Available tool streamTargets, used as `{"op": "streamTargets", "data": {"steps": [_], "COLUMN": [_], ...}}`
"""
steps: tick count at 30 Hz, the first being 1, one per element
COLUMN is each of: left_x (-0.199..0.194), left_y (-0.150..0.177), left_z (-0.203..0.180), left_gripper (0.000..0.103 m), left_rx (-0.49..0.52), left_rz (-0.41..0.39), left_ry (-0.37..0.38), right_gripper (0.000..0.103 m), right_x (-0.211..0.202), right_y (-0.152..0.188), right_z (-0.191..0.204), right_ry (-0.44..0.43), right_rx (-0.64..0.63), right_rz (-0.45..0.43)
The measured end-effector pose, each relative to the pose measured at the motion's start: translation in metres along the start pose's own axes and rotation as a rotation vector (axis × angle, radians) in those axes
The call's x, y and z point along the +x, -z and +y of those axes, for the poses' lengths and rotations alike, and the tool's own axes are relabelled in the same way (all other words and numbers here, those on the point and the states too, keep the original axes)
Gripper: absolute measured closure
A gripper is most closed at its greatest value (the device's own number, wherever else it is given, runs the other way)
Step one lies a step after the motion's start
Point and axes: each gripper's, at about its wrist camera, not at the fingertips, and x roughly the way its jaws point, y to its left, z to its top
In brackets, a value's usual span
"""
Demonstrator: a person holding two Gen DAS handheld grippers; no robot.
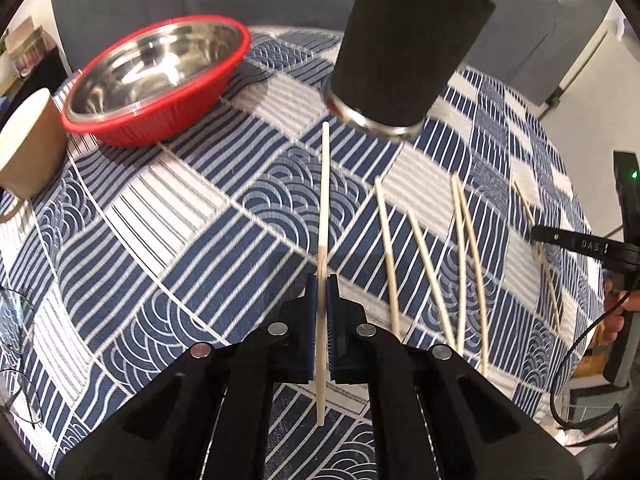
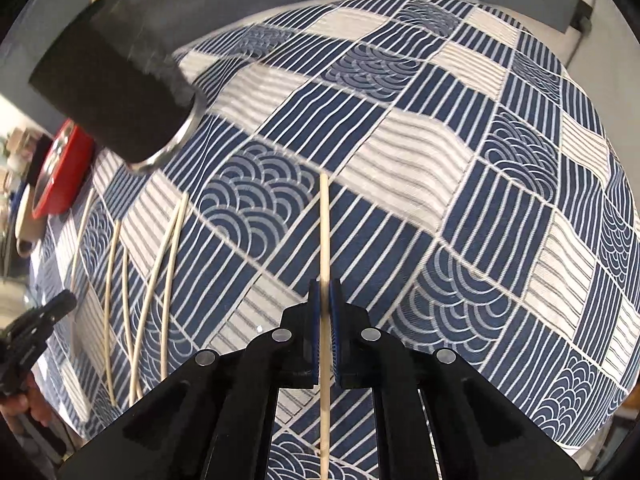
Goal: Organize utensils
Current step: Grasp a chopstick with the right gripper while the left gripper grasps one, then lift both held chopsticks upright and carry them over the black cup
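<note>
My left gripper (image 1: 322, 280) is shut on a pale chopstick (image 1: 325, 184) that runs straight ahead between its blue pads. The right gripper (image 2: 325, 285) likewise is shut on another pale chopstick (image 2: 325, 220), lifted over the cloth. A tall black utensil holder (image 1: 404, 48) with a metal base stands at the back of the table; chopstick ends show at its top. It appears at upper left in the right wrist view as the black holder (image 2: 116, 80). Several loose chopsticks (image 1: 428, 264) lie on the cloth to the right of the left gripper, and as loose chopsticks (image 2: 152, 280) left of the right gripper.
A steel bowl in a red basket (image 1: 160, 76) sits at the back left, with a brown paper cup (image 1: 28, 144) beside it. Eyeglasses (image 1: 16, 320) lie at the left edge. The blue-and-white patterned tablecloth (image 2: 460, 184) covers the table. The other gripper (image 1: 580, 244) shows at right.
</note>
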Motion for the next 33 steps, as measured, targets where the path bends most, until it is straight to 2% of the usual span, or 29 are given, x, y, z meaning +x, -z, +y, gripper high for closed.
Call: {"op": "streamTargets", "data": {"steps": [9,16,24,31,33], "left_x": [-0.035,-0.052,-0.09,-0.122,-0.128], "left_y": [-0.031,-0.055,-0.093,-0.131,-0.14], "left_z": [-0.014,-0.021,-0.029,-0.044,-0.048], "left_gripper": [0.098,0.098,0.098,0.098,0.098], "left_rx": [-0.006,0.016,0.035,0.034,0.034], "left_rz": [-0.119,-0.173,-0.296,-0.418,-0.442], "left_ry": [0.007,-0.026,-0.028,0.024,0.061], "right_gripper": [0.098,0.098,0.098,0.098,0.098], "right_x": [-0.036,-0.081,-0.125,-0.158,-0.164], "right_y": [-0.029,-0.062,-0.096,-0.118,-0.124], "right_z": [-0.009,0.006,0.032,0.062,0.07], "right_ry": [-0.032,-0.067,-0.123,-0.214,-0.221], "right_rx": [0.024,-0.021,-0.074,-0.141,-0.166], "right_rz": [-0.132,-0.262,-0.391,-0.503,-0.526]}}
